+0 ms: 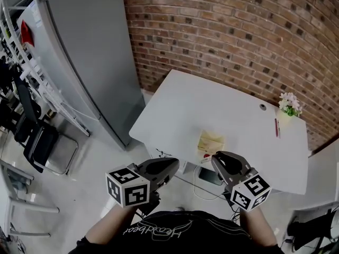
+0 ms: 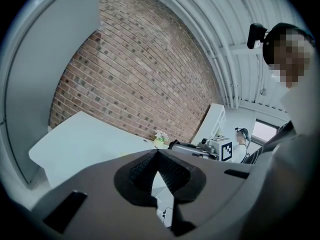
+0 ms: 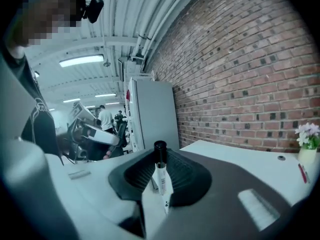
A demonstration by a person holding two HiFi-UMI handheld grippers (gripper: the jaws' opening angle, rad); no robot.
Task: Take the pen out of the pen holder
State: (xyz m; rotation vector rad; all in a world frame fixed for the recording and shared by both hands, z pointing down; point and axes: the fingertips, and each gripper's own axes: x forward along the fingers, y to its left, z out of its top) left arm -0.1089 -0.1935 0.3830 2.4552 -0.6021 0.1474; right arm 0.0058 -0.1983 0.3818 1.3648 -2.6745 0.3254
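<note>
Holding the pen (image 3: pixel 161 179) between my right gripper's (image 3: pixel 160 156) pads, black cap toward the top of the frame and white barrel clamped, I judge the taking-out done. My left gripper (image 2: pixel 158 155) has its jaws closed tip to tip on nothing. In the head view, both sit at the bottom, by the near edge of the white table (image 1: pixel 175 94). A yellowish box (image 1: pixel 210 142), possibly the pen holder, stands there. At most 1 step remains: setting the pen down.
</note>
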